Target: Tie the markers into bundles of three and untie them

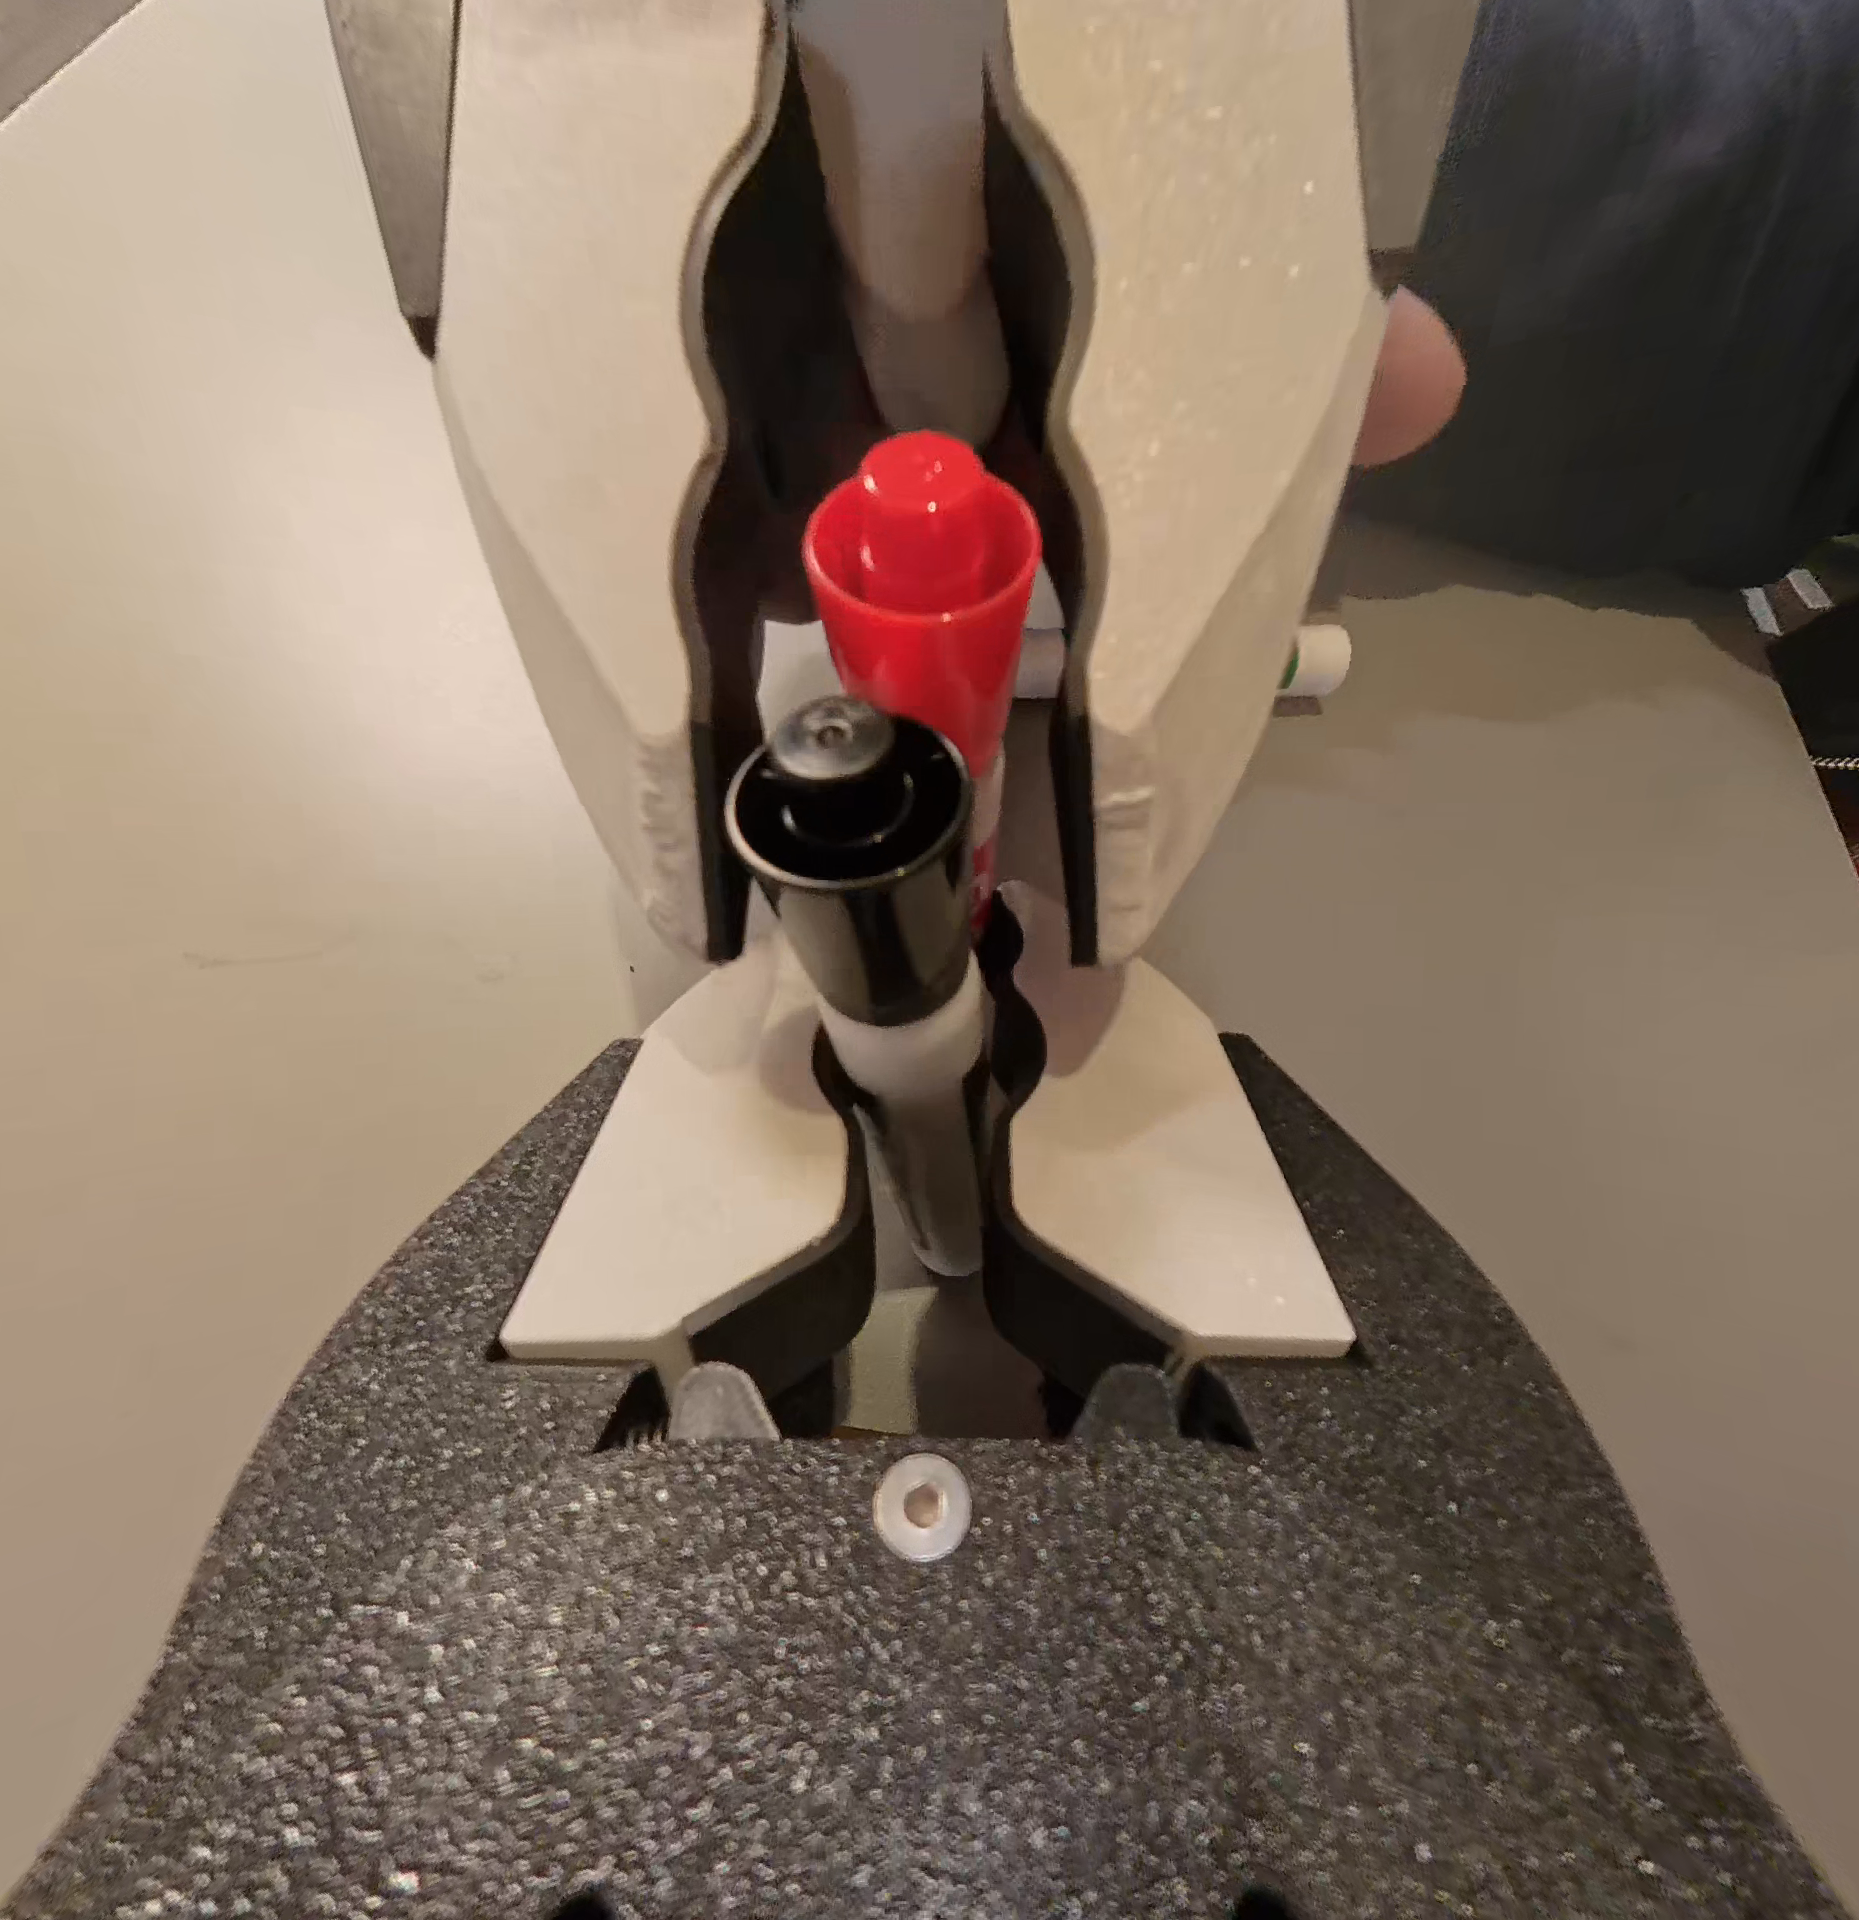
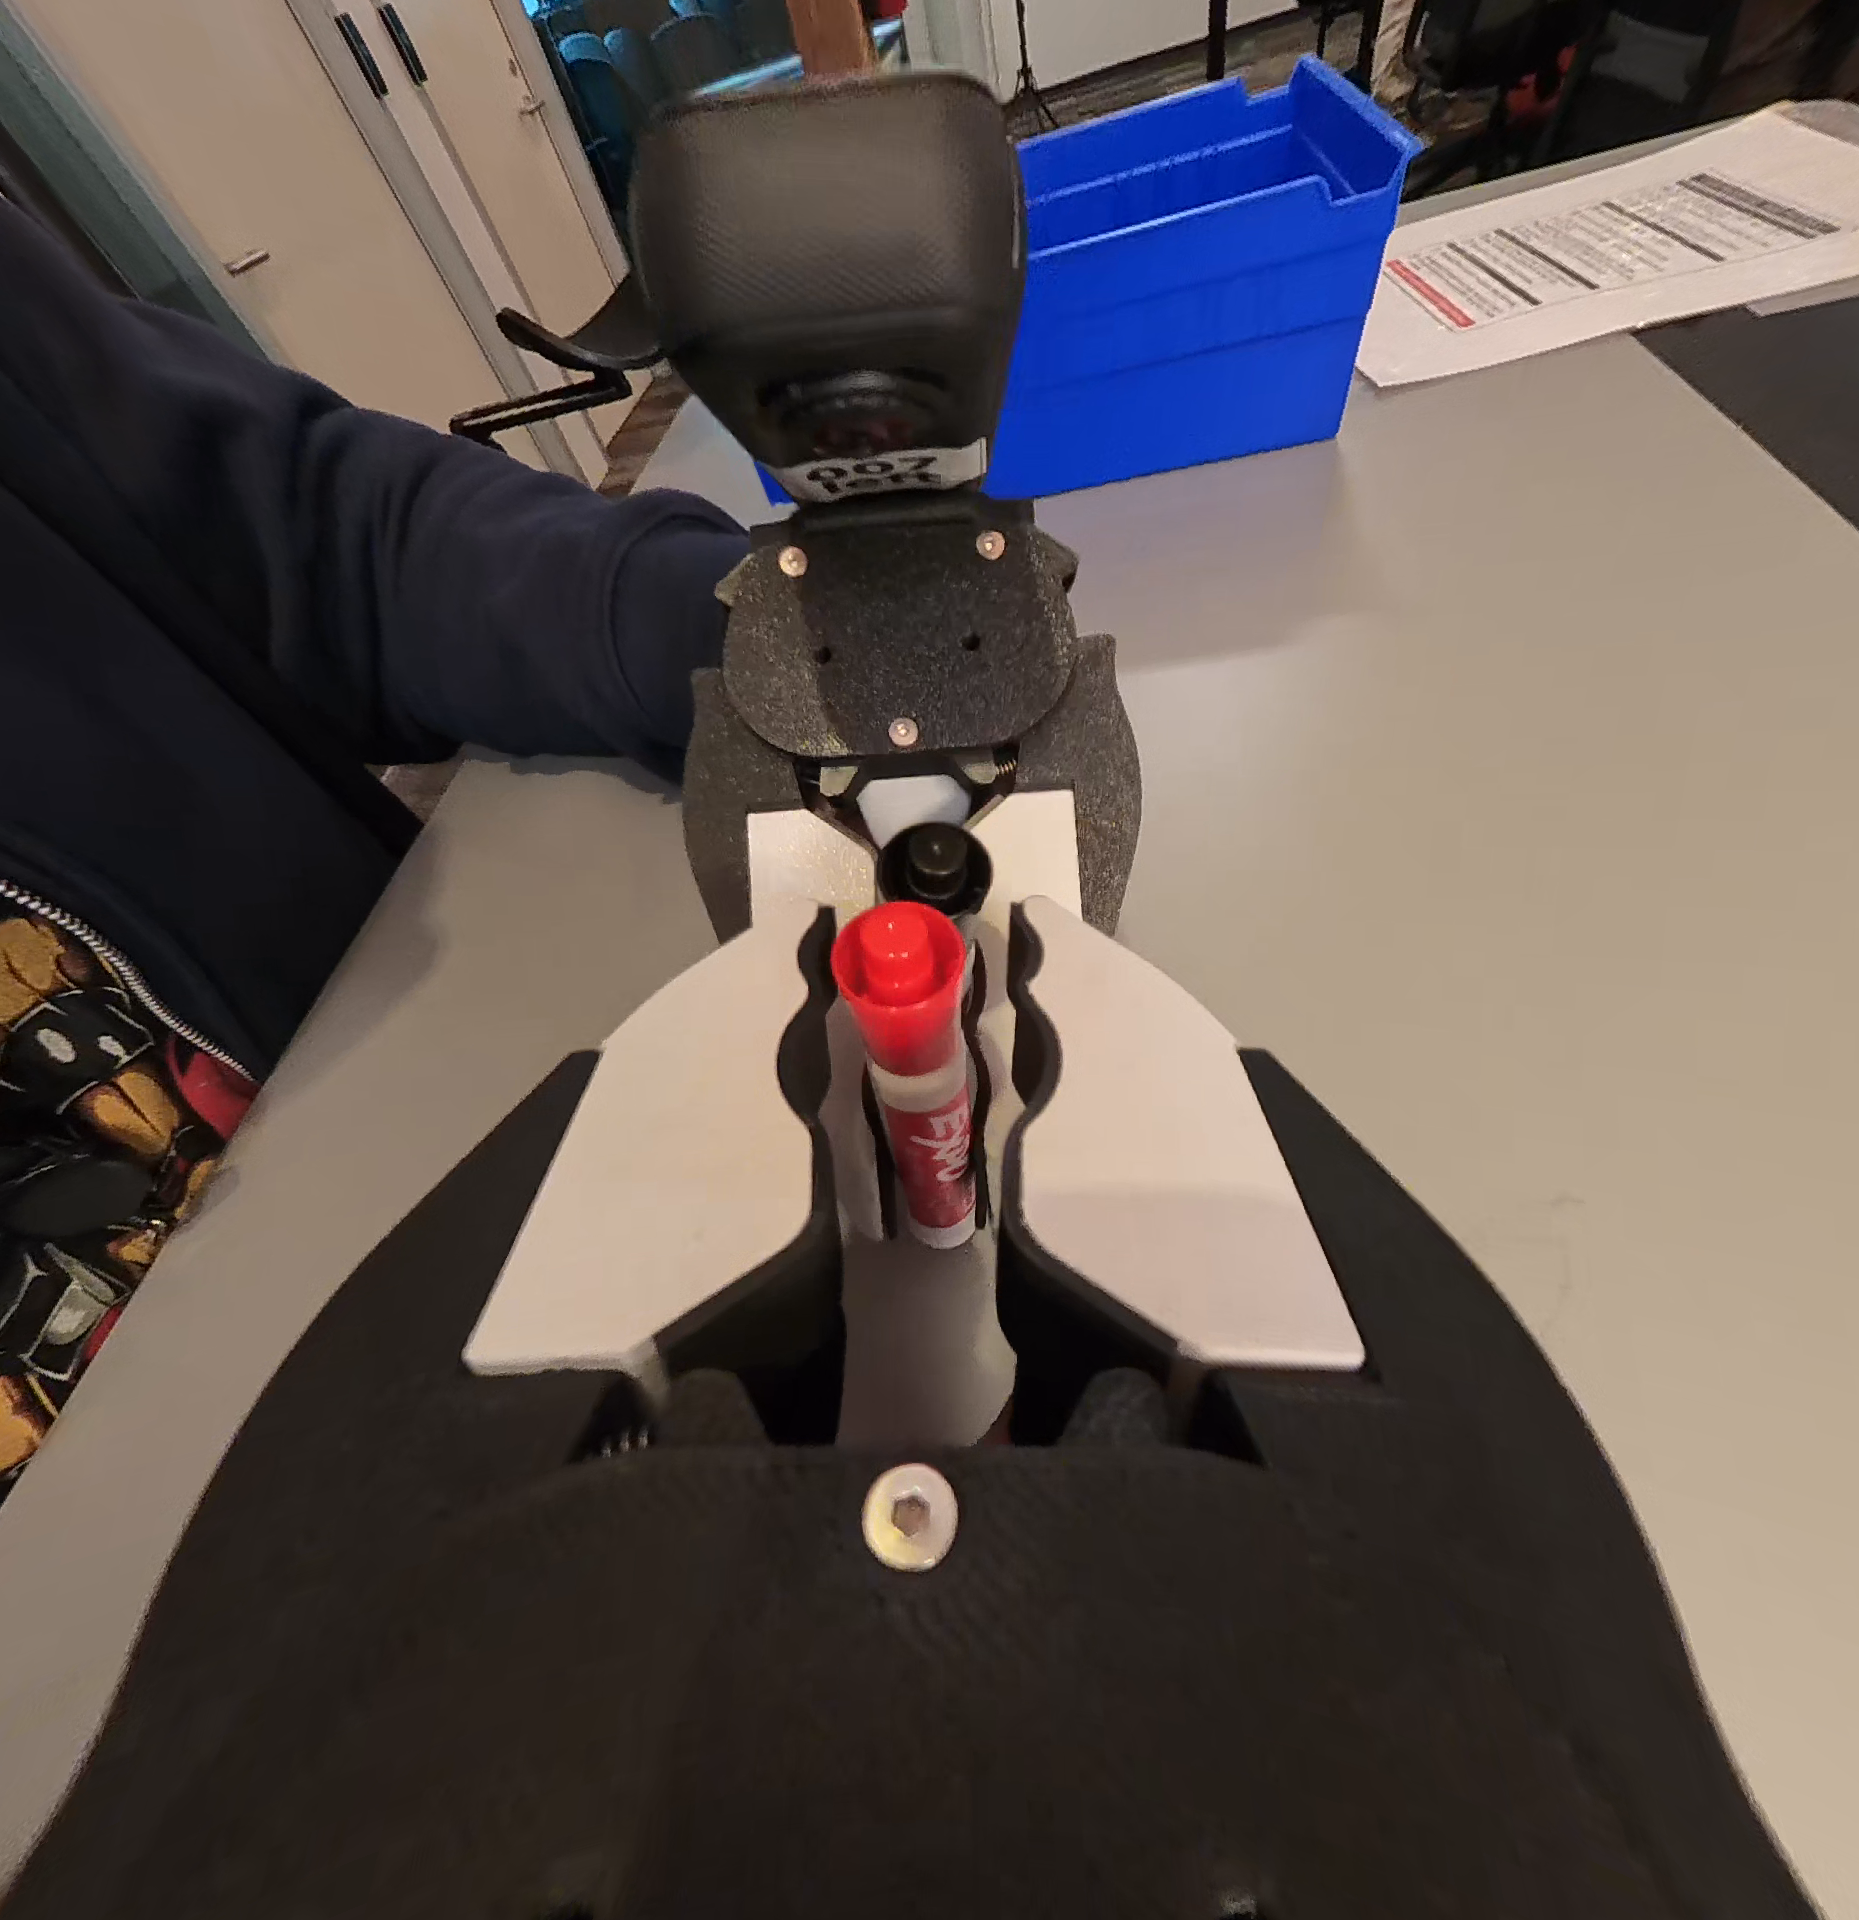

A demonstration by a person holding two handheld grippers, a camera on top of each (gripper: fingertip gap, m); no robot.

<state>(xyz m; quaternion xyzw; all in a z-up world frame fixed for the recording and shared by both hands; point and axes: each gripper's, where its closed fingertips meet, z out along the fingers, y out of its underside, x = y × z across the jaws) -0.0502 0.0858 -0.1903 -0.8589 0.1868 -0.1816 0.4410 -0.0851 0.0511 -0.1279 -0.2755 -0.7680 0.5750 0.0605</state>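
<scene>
In the left wrist view my left gripper [image 1: 914, 1049] is shut on a black-capped marker [image 1: 852, 831] that stands up between its pads. My right gripper [image 1: 904, 935] faces it tip to tip, shut on a red-capped marker [image 1: 920, 582]. The two markers stand side by side, touching. In the right wrist view my right gripper [image 2: 925, 935] grips the red marker [image 2: 920, 1101] by its barrel. The left gripper [image 2: 930, 894] is just beyond with the black marker [image 2: 930, 862]. No tie or band shows. Another marker end [image 1: 1320, 660] lies on the table behind the right gripper.
The grey table [image 2: 1424, 831] carries a blue bin [image 2: 1195, 291] at the back and a printed sheet [image 2: 1611, 249] at the back right. A person's dark sleeve [image 2: 333, 582] rests at the table's left edge. There is about 7 centimeters between the tips of the two grippers.
</scene>
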